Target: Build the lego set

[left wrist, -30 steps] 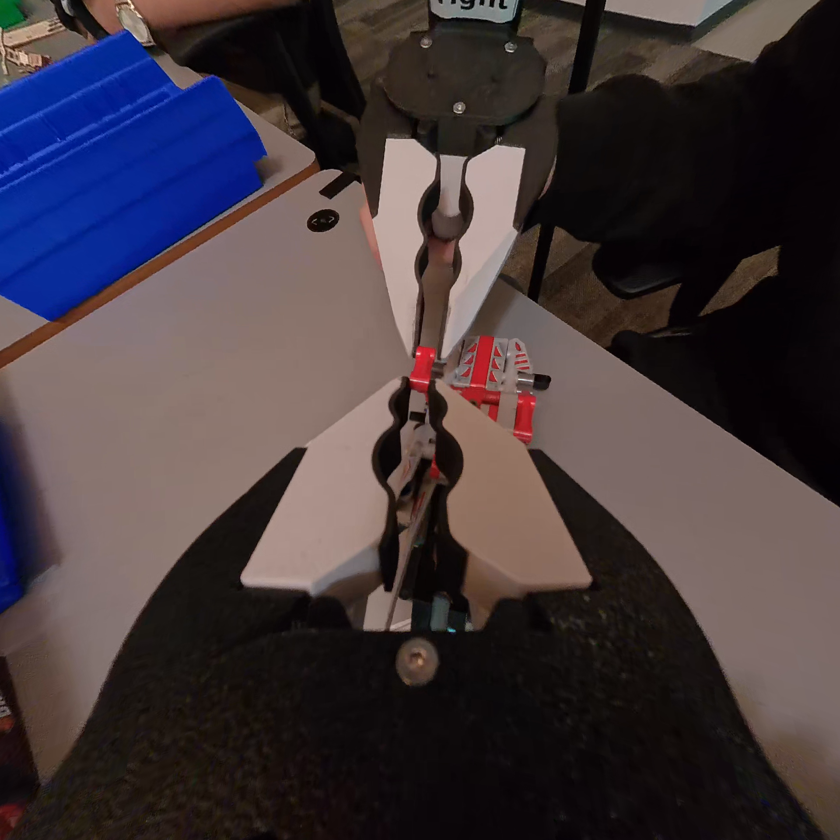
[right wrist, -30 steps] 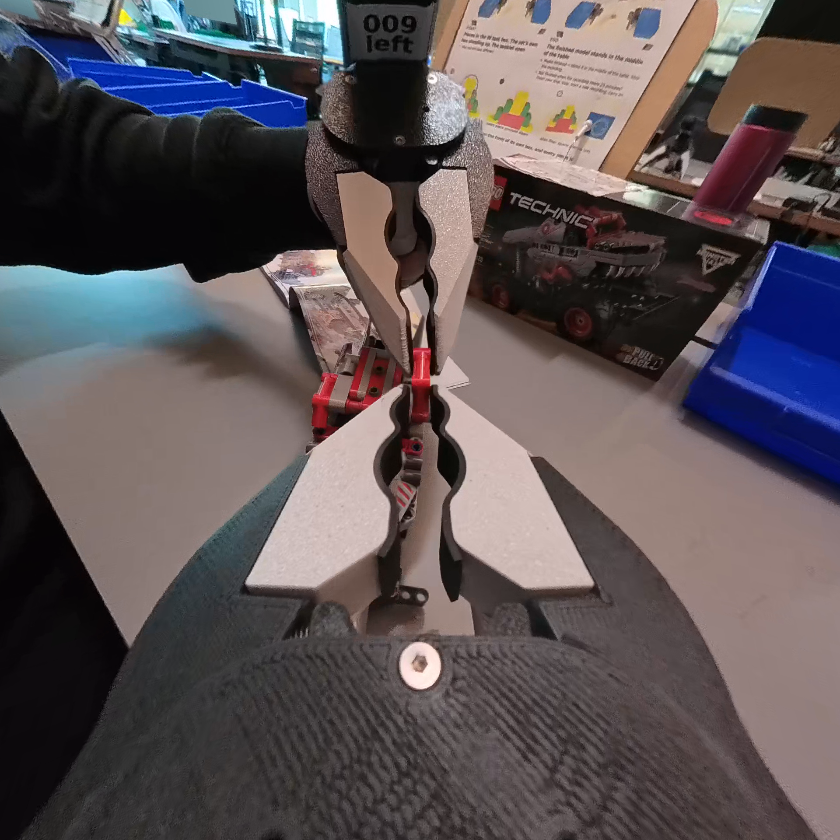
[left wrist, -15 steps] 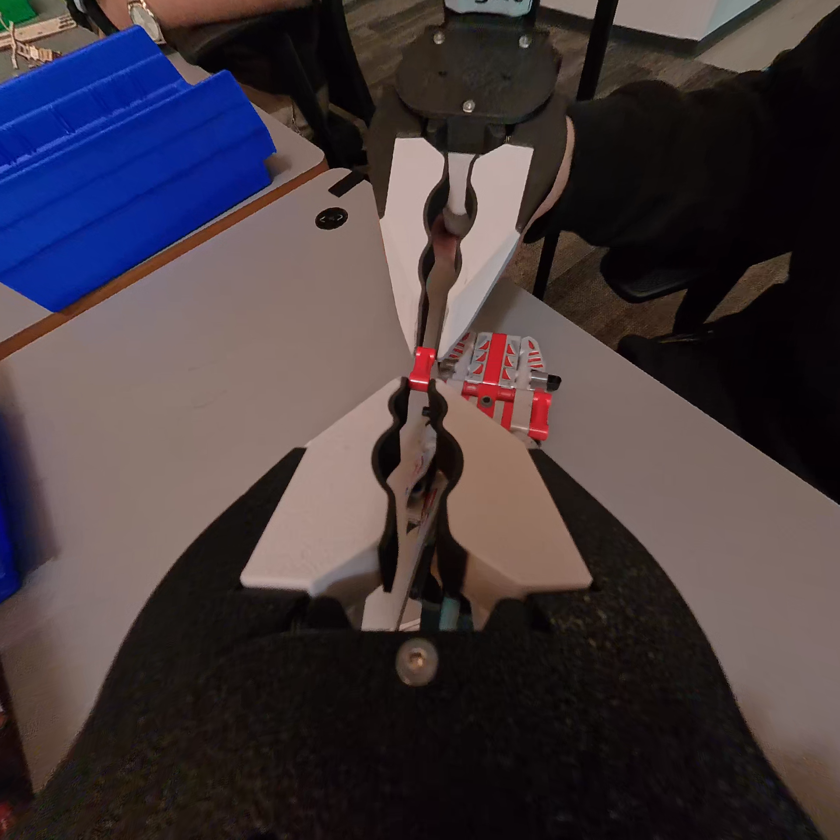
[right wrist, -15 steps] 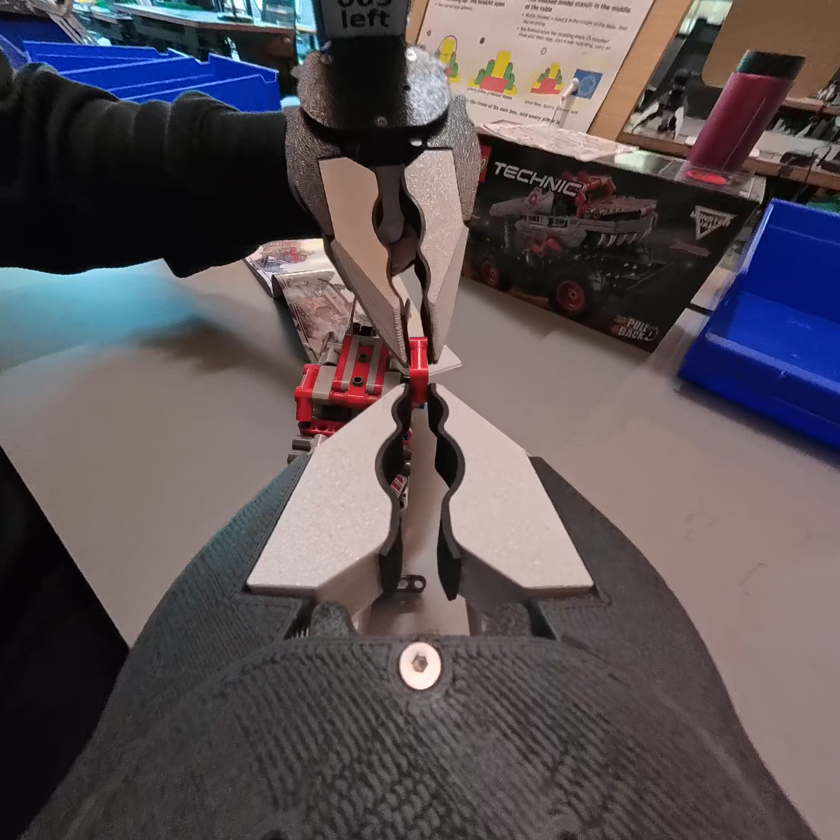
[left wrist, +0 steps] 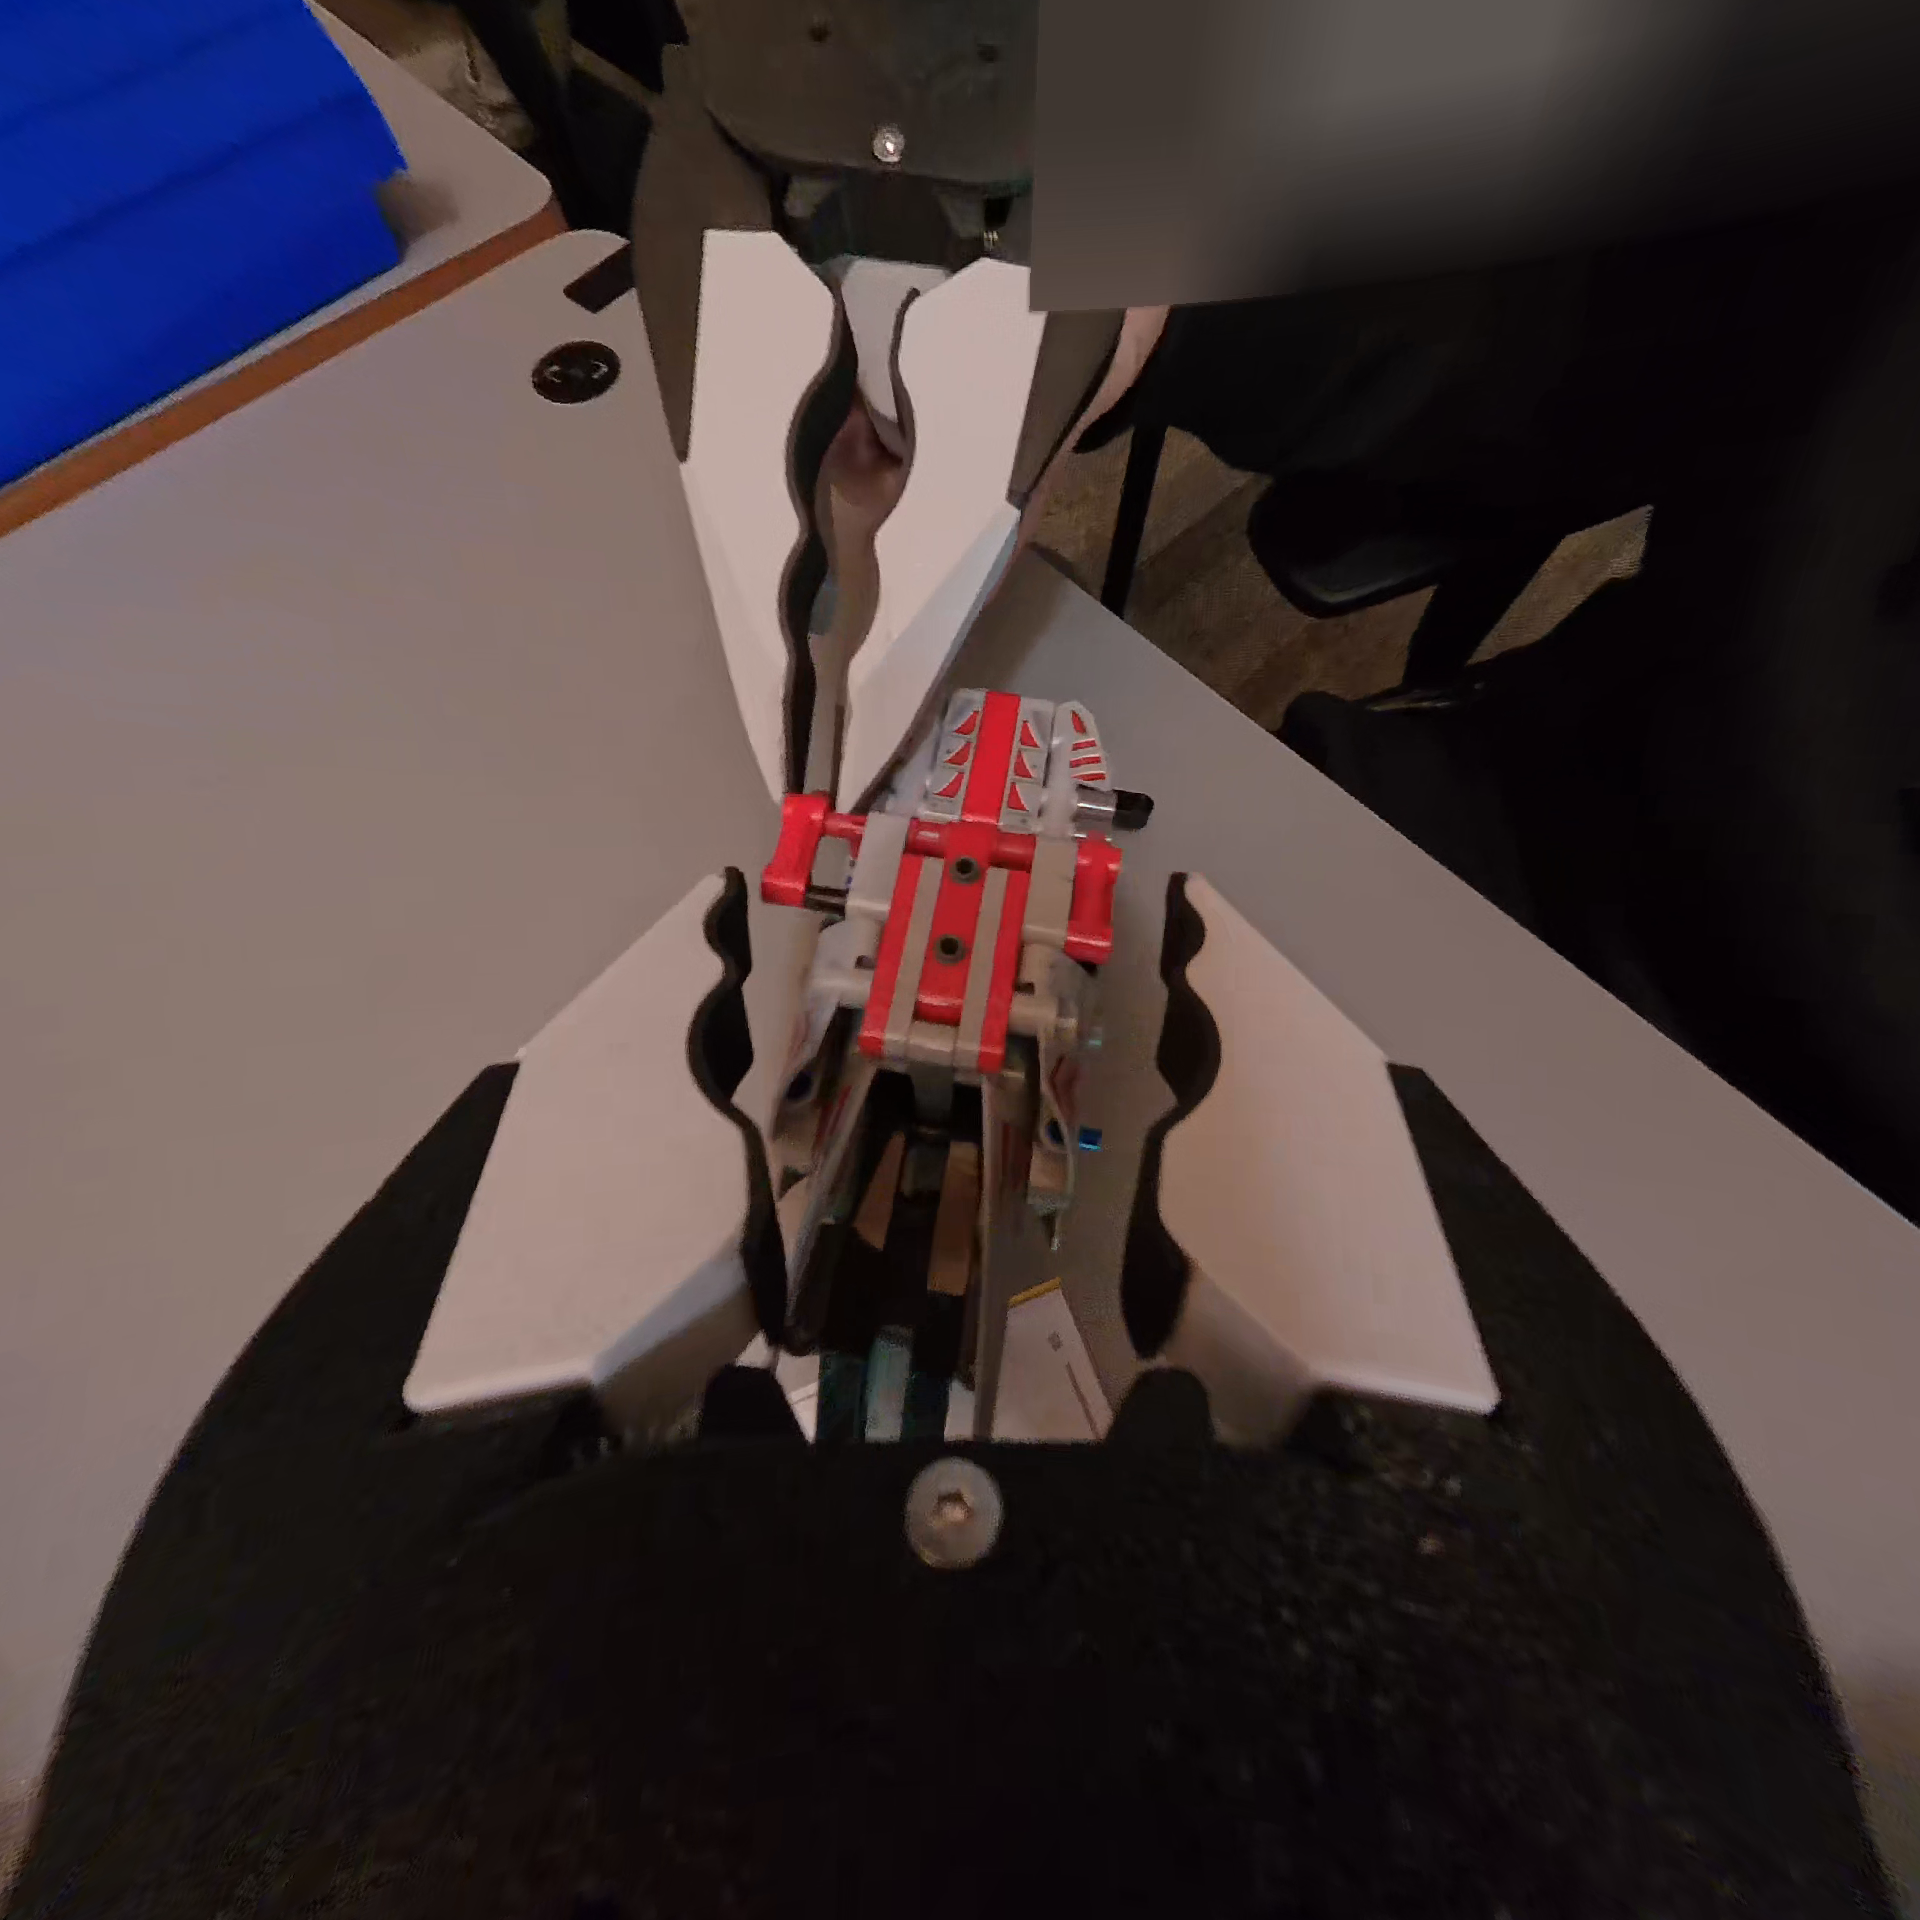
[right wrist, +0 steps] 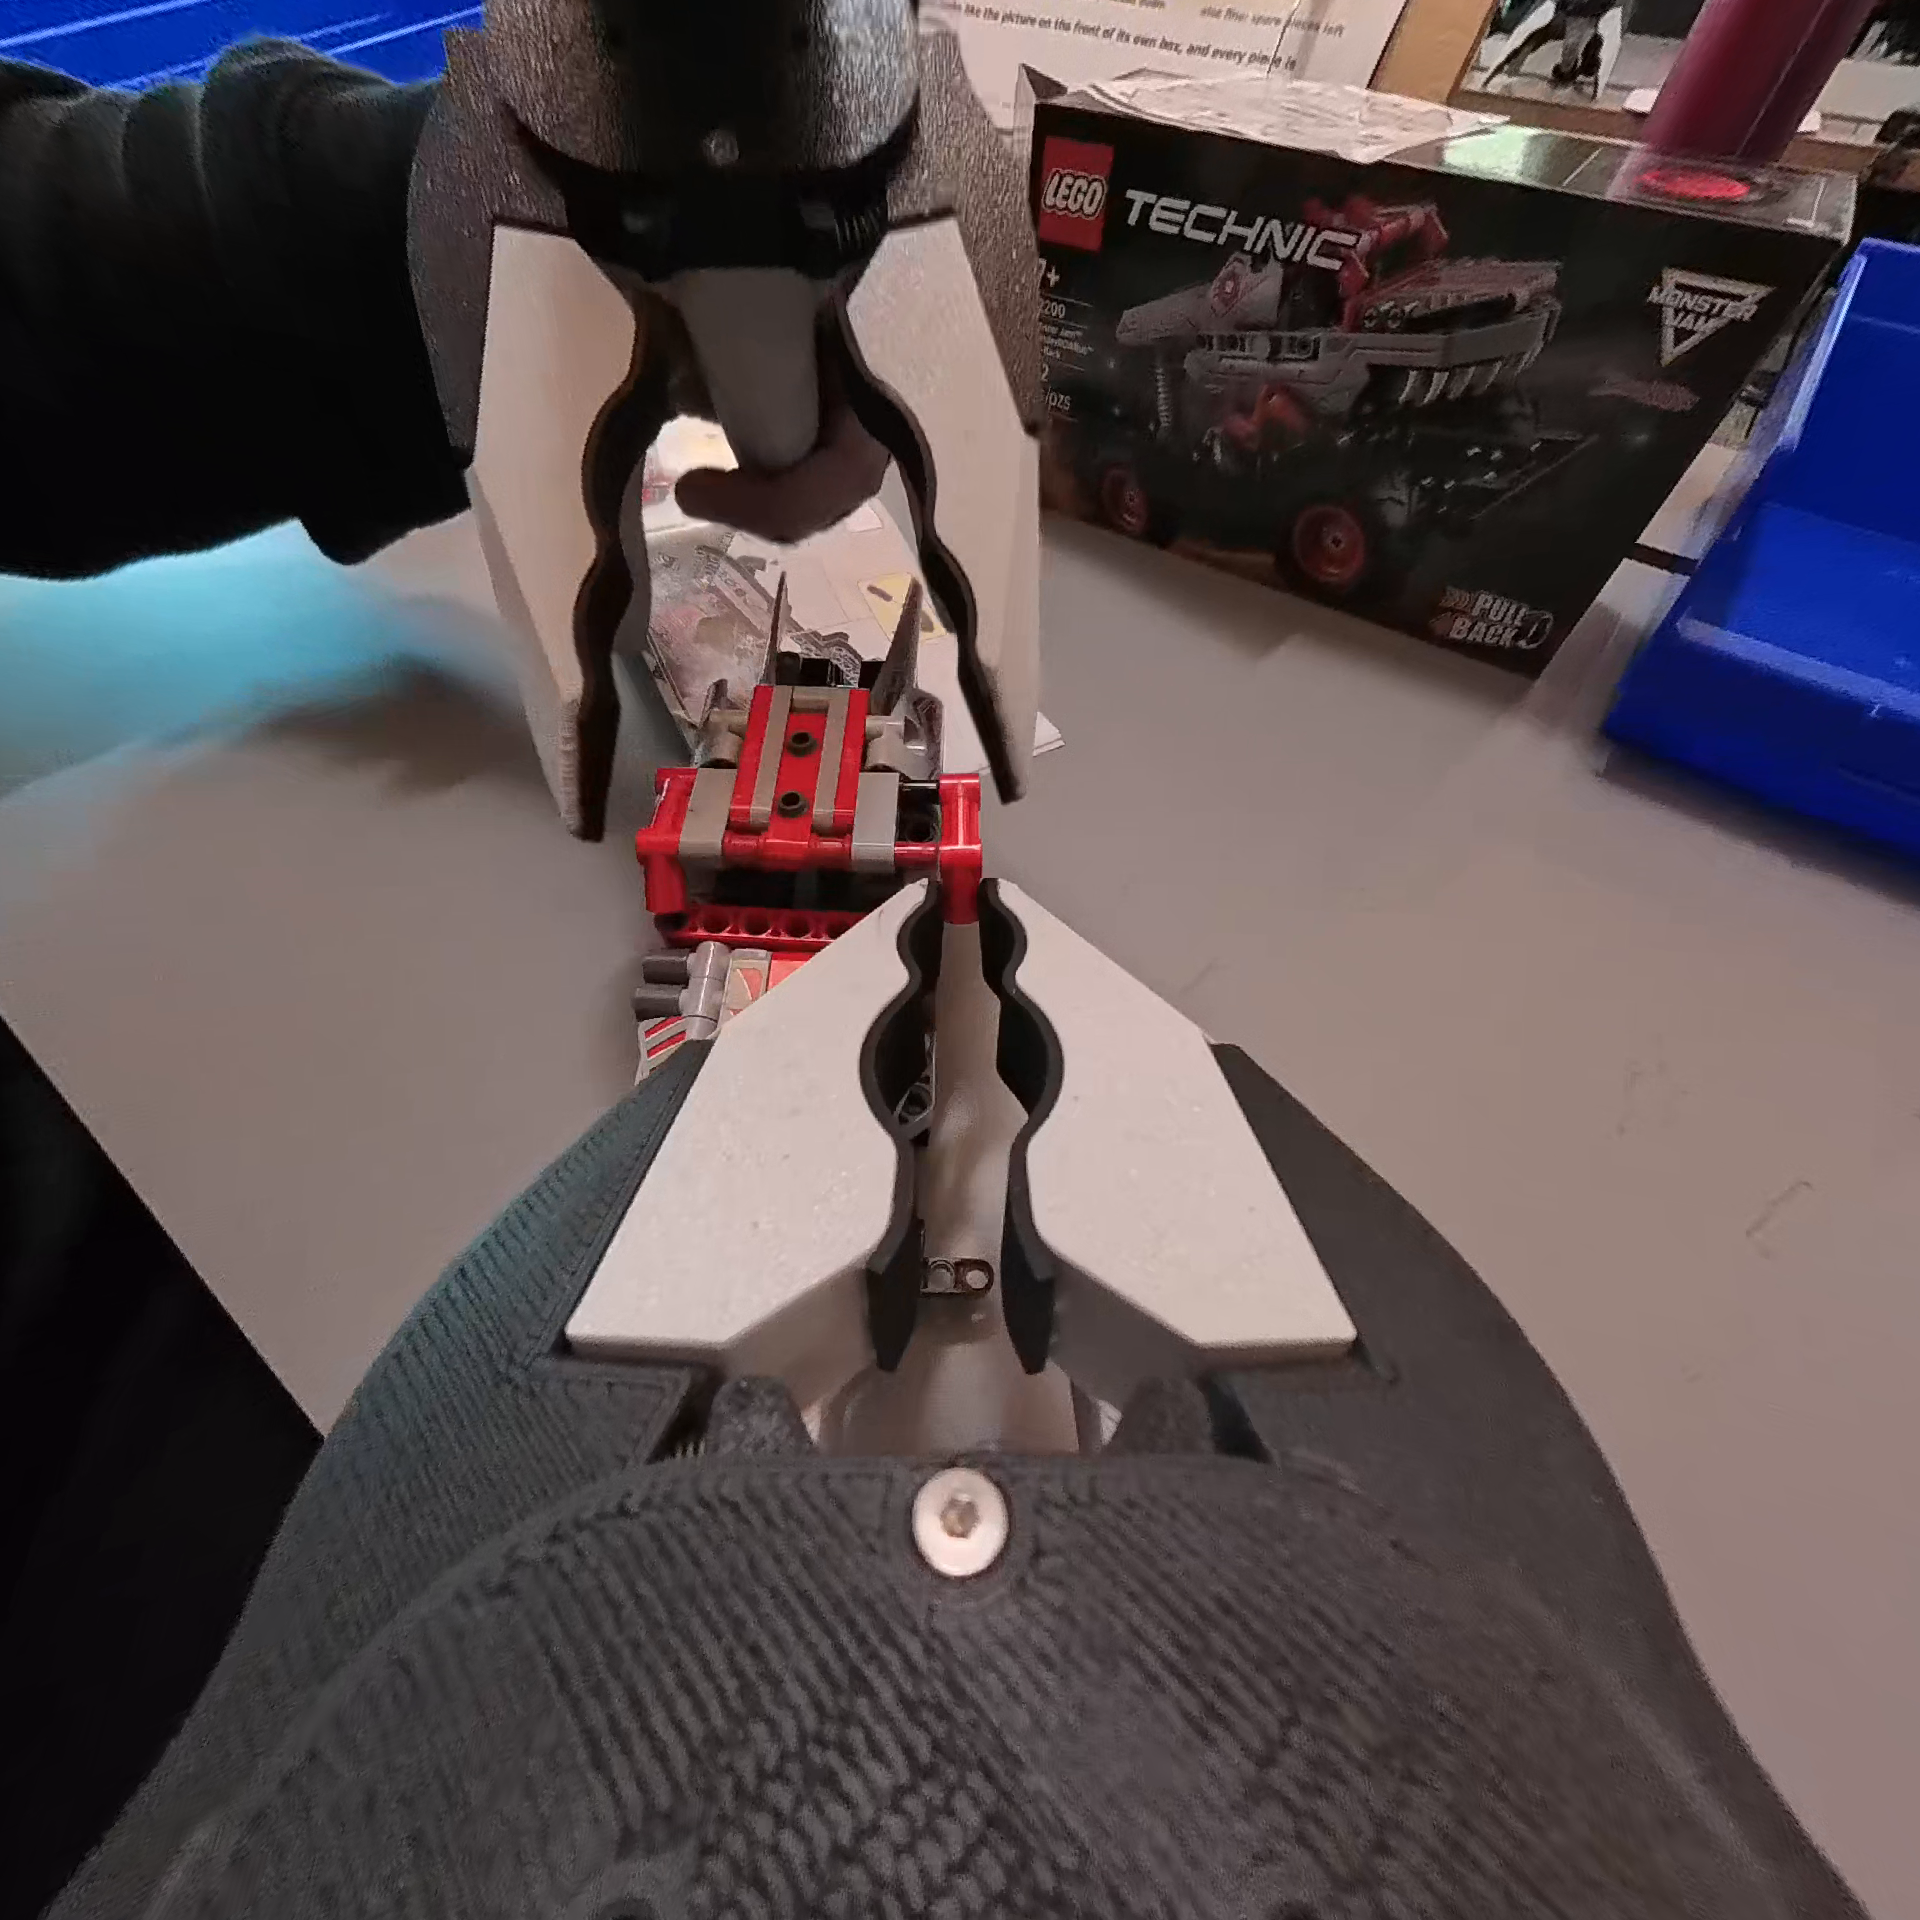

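The red and grey plastic lego model (left wrist: 951,935) looks glossy and smooth. The grey tabletop (right wrist: 1351,987) is matt, and the dark cardboard set box (right wrist: 1434,353) has a printed sheen.

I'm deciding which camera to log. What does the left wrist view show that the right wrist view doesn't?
Left wrist view only: stacked blue bins and carpet. Right wrist view only: the set's box, a booklet, a blue bin. Both: the red-and-grey model, the left gripper with jaws open around it, the right gripper shut on its red end piece.
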Tool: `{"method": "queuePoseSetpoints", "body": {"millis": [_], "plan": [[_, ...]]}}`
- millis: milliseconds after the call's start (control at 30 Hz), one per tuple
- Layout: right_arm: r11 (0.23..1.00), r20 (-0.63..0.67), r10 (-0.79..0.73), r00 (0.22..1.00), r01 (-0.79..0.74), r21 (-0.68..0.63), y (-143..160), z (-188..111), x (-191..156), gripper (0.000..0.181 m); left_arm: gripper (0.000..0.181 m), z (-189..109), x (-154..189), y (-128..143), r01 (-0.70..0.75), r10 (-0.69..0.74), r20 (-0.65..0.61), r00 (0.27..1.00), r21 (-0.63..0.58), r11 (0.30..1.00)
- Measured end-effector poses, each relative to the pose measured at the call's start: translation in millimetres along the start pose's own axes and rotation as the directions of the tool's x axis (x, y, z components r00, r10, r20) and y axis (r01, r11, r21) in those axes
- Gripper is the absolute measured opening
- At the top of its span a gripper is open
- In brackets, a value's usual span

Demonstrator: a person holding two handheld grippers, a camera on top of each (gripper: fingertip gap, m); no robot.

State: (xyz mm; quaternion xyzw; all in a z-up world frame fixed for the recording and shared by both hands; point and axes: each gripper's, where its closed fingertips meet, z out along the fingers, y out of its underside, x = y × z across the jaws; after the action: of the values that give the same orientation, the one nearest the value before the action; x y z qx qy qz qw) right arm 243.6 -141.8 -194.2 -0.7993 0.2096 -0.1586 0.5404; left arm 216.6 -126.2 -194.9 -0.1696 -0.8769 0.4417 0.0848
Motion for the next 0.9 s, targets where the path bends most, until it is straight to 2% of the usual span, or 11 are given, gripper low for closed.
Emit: {"method": "queuePoseSetpoints", "body": {"millis": [367, 600, 767, 900], "plan": [[0.999, 0.016, -0.035, 0.999, 0.035, -0.02, 0, 1, -6, 0.006, 0.075, 11, -2, 5, -0.04, 0.041, 0.045, 0.998, -0.027, 0.999], [0.983, -0.041, -0.092, 0.995, 0.084, -0.161, 9, -3, -3, 0.006, 0.078, 15, -5, 15, -0.121, 0.133, 0.097, 0.986, -0.12, 0.985], [0.976, -0.05, -0.123, 0.991, 0.112, -0.185, 7, -3, -6, 0.006, 0.073, 17, -3, 13, -0.142, 0.154, 0.087, 0.984, -0.124, 0.982], [0.984, -0.075, -0.087, 0.993, 0.074, -0.159, 2, -5, -2, 0.006, 0.073, 18, -3, 12, -0.144, 0.155, 0.09, 0.984, -0.124, 0.982]]}}
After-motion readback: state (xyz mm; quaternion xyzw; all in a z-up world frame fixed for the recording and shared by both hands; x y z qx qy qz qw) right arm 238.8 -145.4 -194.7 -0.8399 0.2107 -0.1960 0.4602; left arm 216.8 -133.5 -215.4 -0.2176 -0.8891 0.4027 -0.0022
